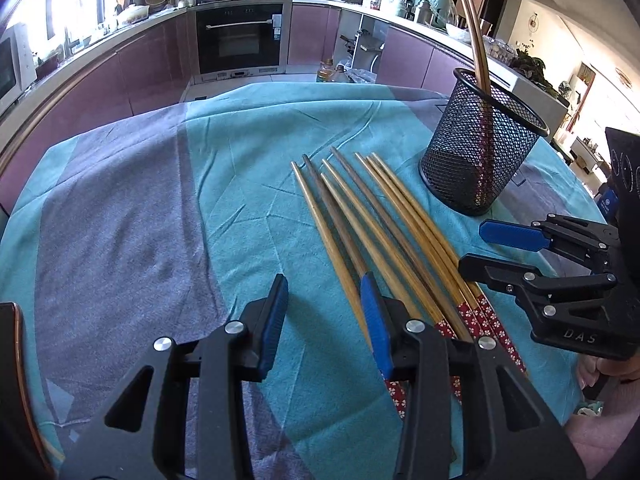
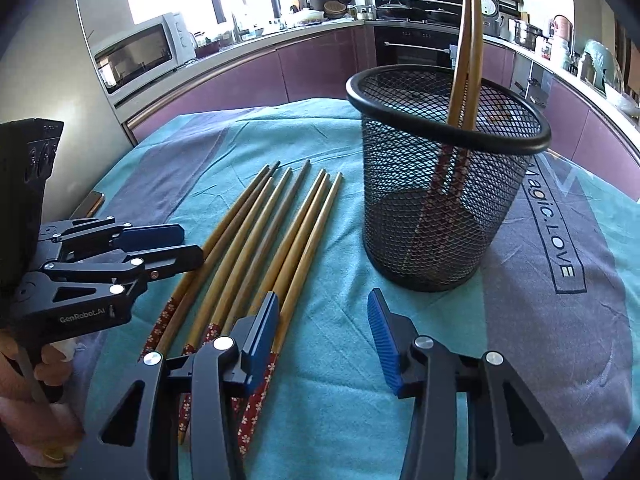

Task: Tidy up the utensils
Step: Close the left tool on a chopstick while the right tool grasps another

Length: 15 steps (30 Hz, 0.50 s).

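- Left gripper (image 1: pixel 324 312): jaws part open, empty, hovering at the chopsticks' (image 1: pixel 384 240) patterned ends.
- Right gripper (image 2: pixel 324 336): likewise (nothing held).
- Chopsticks: on the cloth (image 1: pixel 160 200) beside the mesh cup (image 2: pixel 436 200); light, stiff, likely slick. Pinch near the patterned end.

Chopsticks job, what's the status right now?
Left gripper and right gripper open, holding nothing. Two chopsticks standing in the mesh holder; loose chopsticks lie on the cloth beside it. Nothing blocking.

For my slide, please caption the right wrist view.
Open right gripper beside loose chopsticks; mesh holder behind.
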Tool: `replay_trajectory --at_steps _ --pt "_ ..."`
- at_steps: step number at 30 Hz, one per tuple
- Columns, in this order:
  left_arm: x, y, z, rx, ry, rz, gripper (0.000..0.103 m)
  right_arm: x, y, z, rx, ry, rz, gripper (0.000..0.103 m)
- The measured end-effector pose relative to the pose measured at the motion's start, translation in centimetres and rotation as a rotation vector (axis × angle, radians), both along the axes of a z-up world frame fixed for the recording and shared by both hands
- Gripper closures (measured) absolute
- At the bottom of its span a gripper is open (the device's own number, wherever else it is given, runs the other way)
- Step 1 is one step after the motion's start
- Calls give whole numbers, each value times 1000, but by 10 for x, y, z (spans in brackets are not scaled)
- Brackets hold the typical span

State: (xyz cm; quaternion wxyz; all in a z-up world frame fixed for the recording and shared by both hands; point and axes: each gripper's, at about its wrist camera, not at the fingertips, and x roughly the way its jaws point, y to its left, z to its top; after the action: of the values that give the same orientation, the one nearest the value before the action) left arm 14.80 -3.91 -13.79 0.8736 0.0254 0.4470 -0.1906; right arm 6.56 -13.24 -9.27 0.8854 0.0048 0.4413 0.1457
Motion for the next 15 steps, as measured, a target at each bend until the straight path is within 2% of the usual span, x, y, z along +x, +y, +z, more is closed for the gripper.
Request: replay_trajectory --at_steps 9,15 --pt "10 1 -1 -5 11 2 70 8 12 -1 -41 1 1 70" --pt "21 -2 -1 -12 25 6 73 18 20 -2 -54 -6 -15 70"
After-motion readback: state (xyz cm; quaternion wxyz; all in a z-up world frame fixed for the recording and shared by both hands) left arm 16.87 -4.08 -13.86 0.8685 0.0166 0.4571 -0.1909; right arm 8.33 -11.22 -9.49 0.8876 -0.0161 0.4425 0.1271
